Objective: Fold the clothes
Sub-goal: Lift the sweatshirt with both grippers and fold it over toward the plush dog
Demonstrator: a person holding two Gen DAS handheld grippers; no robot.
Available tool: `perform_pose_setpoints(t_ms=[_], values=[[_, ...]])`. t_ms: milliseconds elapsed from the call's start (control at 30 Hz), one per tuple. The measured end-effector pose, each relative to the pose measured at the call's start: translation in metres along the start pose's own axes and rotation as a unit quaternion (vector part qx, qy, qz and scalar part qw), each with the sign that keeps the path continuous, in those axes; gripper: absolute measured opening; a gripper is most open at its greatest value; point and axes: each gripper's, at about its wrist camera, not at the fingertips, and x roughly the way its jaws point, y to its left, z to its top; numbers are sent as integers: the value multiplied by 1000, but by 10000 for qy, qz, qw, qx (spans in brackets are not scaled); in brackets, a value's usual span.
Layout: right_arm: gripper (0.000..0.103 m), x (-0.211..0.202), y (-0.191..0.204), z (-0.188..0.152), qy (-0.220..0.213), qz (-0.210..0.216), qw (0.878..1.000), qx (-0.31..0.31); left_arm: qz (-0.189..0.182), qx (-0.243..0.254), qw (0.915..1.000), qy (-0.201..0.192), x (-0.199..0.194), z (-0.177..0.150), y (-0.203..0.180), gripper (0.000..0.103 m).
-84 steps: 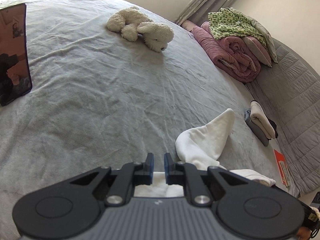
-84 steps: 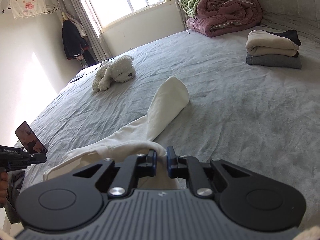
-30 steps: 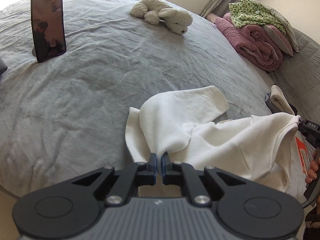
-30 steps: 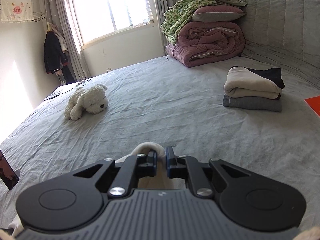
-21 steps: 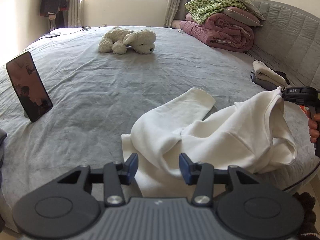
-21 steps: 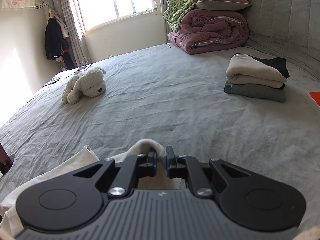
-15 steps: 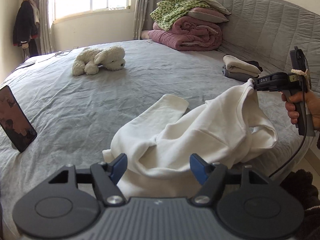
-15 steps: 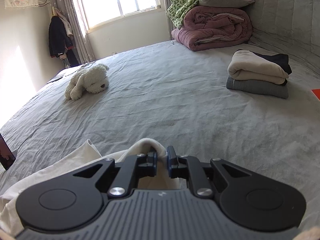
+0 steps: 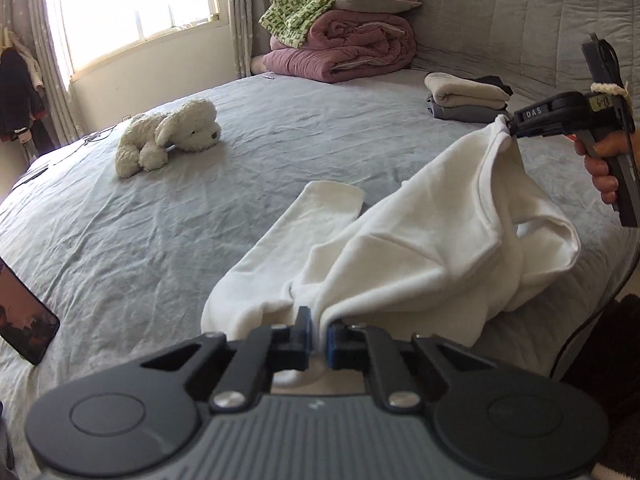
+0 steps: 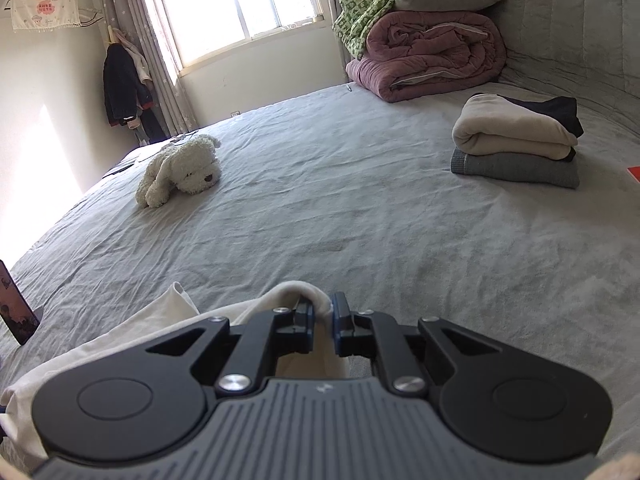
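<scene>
A white sweatshirt (image 9: 420, 256) is held up off the grey bed between the two grippers, sagging in loose folds. One edge is pinched at the left gripper (image 9: 319, 334), another at the right gripper (image 9: 511, 127); a sleeve trails flat ahead.

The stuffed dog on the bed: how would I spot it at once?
Start at the bright window and drop to the grey bed below. The stuffed dog lies alone near that far edge, the only fluffy white toy, unlike the folded clothes opposite.
</scene>
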Motion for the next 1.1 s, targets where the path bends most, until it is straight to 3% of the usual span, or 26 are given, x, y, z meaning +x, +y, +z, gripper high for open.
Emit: perform_pose_setpoints(t_ms=[167,367,700,867,1100], values=[[10,-22,3,21,-589,-63,9981,-171,124,-739,9938,-822,-21,41,16,5],[10,-58,10,54,-1181,84,9925,-304,6,-1613,9754,-1502,-54,77,40,4],[10,-117,33,105,-2092,375,9752,-618,145,-2009,9491,-2423,-131,128,41,4],[10,-116,38,138,-2263,368,9712,-653,425,-1874,9507,-2432,-127,166,45,4],[10,-56,34,152,-1795,135,9809,-742,828,-1920,9597,-1878,-50,189,65,4]])
